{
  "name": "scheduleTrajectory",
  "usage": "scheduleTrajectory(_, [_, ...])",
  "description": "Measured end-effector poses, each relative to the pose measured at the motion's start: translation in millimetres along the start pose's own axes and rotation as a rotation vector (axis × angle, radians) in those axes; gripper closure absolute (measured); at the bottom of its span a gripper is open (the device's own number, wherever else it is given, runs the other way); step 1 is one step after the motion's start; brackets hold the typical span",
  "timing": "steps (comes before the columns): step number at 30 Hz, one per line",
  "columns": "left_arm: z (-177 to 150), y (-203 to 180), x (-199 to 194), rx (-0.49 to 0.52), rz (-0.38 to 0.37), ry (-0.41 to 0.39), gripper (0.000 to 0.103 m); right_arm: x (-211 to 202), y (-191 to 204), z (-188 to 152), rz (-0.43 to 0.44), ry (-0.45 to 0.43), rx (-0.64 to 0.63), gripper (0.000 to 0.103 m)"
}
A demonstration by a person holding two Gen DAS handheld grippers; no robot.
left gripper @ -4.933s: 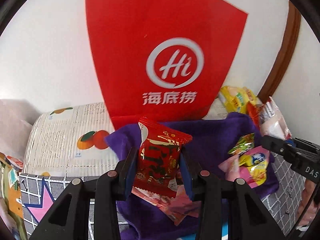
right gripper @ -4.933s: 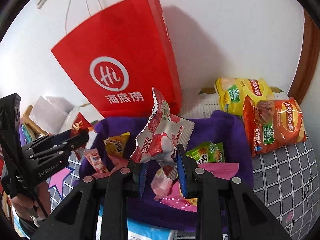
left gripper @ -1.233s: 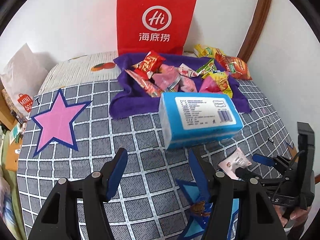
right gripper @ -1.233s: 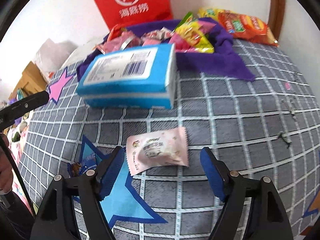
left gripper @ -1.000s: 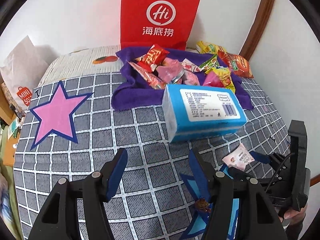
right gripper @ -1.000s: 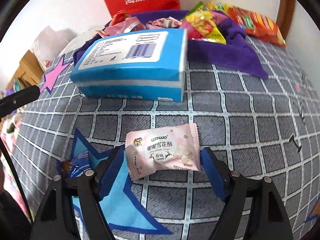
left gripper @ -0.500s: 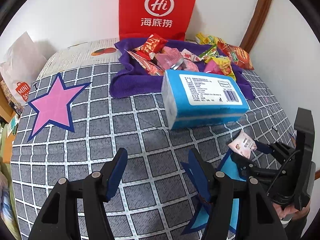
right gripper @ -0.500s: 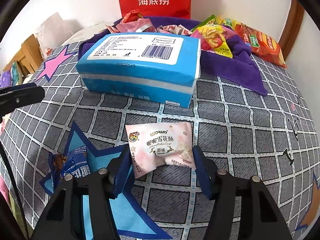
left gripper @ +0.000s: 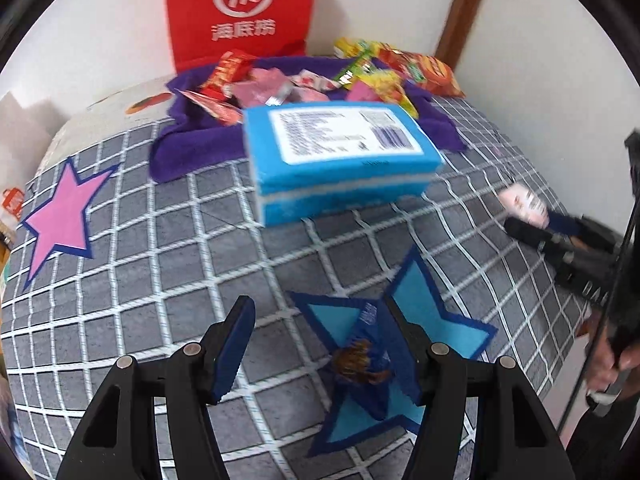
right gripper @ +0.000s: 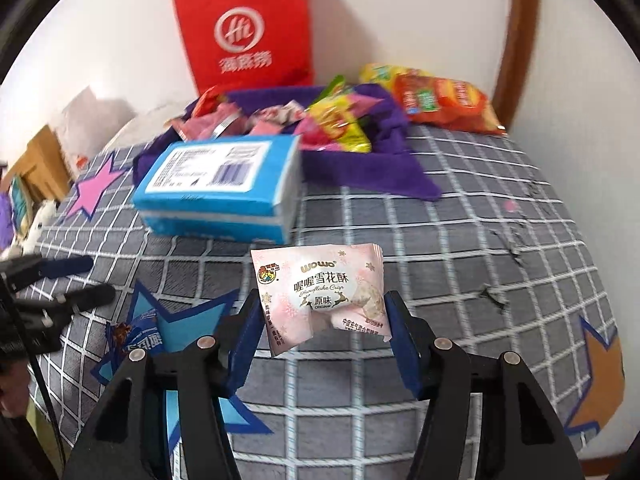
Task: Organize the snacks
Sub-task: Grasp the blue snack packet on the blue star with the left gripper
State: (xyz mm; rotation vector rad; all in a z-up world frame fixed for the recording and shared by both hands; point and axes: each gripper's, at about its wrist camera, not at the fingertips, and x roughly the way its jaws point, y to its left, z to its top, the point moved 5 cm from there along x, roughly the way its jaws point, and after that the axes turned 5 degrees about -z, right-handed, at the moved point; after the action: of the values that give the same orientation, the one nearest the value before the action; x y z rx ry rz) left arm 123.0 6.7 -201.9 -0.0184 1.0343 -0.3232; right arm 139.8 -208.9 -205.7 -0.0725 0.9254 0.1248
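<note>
A pink-and-white nougat packet [right gripper: 320, 296] hangs above the checked cover, and my right gripper [right gripper: 322, 320] is shut on its two side edges. In the left wrist view that same right gripper [left gripper: 532, 220] shows at the right edge with the pink packet [left gripper: 522, 204] in it. My left gripper [left gripper: 320, 344] is open, low over a blue star. A small dark-blue snack packet [left gripper: 364, 356] lies flat between its jaws, close to the right finger [left gripper: 404, 348]. The blue packet [right gripper: 140, 332] and left gripper [right gripper: 72, 280] also appear in the right wrist view.
A blue tissue pack [left gripper: 340, 160] lies mid-cover. Behind it a purple towel [left gripper: 180, 152] holds several snack packets [left gripper: 256, 88]. A red paper bag [left gripper: 240, 12] stands against the wall, with chip bags [right gripper: 440, 104] at the back right. A pink star [left gripper: 60, 216] marks the grey checked cover [left gripper: 160, 260].
My right gripper closed on the pink packet and lifted it off the cover. My left gripper moved down and over the blue packet on the blue star, still open.
</note>
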Motion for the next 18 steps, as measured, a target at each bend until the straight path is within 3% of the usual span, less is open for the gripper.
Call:
scheduleTrajectory(8, [-19, -27, 18, 0.074, -0.040, 0.058, 0.042, -6, -27, -9, -0.017, 0.004, 0.075, 0.044])
scheduleTrajectory(18, [-37, -39, 34, 0.174, -0.002, 0.087, 0.042, 1, -39, -16, -0.024, 0.024, 0.105, 0.044])
